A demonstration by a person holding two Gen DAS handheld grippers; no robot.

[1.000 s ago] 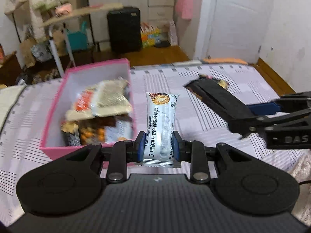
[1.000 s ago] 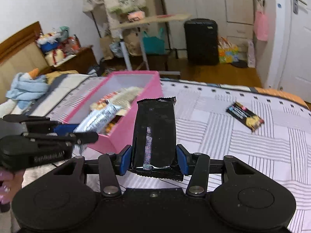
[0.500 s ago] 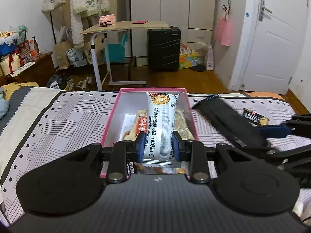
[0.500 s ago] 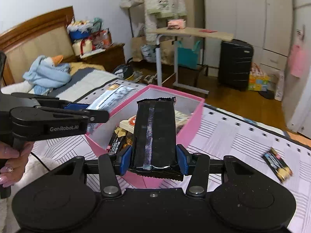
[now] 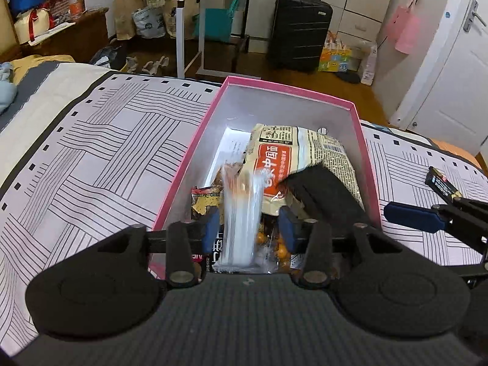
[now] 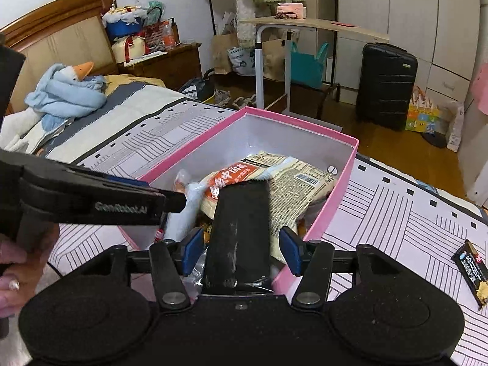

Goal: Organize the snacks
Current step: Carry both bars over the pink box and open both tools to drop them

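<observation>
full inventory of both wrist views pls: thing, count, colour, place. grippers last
box: 1, pink outside and pale inside, on the bed, lid off
large snack bag: 1, cream with an orange label, in the box on top of the pile
smaller snack packs: several, mixed colours, under the bag; count unclear
white wafer pack: 1, blurred, over the box between the left pads
black bar: 1, over the box between the right pads
loose bar: 1, black with yellow, on the bed right of the box
bedcover: 1, white with black lines
suitcase: 1, black, on the floor
left gripper: jaws have just been opening, pads off the wafer pack
right gripper: jaws have just been opening, pads off the black bar
</observation>
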